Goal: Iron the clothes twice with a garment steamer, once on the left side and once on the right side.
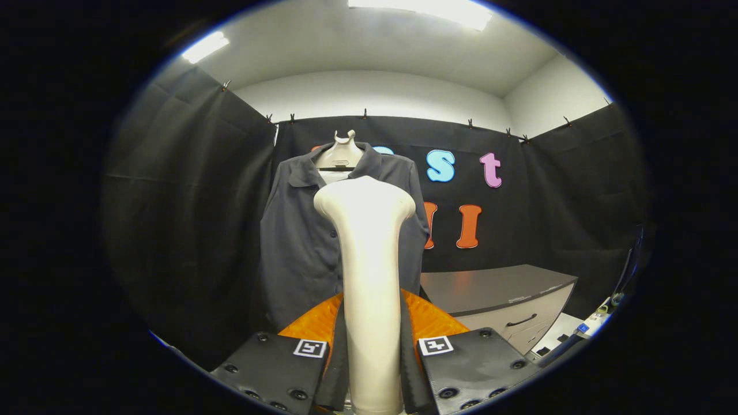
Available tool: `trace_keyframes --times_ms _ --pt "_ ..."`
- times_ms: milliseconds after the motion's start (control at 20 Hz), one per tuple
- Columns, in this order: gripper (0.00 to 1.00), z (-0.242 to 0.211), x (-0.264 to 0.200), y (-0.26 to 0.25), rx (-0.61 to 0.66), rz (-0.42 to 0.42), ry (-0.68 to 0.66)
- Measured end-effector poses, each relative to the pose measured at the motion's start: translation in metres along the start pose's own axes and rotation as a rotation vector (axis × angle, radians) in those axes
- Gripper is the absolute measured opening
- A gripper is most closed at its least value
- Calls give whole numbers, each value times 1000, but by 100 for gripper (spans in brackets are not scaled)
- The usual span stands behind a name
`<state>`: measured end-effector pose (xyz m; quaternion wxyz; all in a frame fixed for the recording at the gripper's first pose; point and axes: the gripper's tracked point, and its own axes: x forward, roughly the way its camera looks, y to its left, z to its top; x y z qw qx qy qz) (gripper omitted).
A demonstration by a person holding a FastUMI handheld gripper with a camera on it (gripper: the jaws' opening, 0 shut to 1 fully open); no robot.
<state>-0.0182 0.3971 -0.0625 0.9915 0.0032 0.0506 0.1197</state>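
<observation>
Booth wall (190, 219): black cloth on three sides beyond the fingers, clipped along its top edge, with pale wall and ceiling lights above.
Shirt (297, 242): dark, collared and buttoned, hanging on a pale mannequin form (340, 153) straight ahead of the fingers – its placket sits just behind the steamer's head, and its left half is in plain sight.
Cabinet (501, 294): low, grey-topped, with a drawer handle, standing beyond the fingers to the right and near the shirt's hem.
Garment steamer (369, 276): cream, upright between the fingers, its handle rising to a broad rounded head that hides the middle of the shirt.
Gripper (369, 369): clenched on the steamer's handle, with both fingers (337, 351) pressed against its sides.
Obstruction: the steamer covers the shirt's centre line – whether its head touches the cloth cannot be told.
Open room: clear space between the shirt's left edge and the left wall, while the cabinet crowds the lower right.
Small items (594, 323): blurred, at the far right past the cabinet.
</observation>
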Motion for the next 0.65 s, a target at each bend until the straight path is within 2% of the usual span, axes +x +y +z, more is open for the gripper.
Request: trace_keyframes --times_ms 650 --pt "44 -5 3 6 -6 -5 -1"
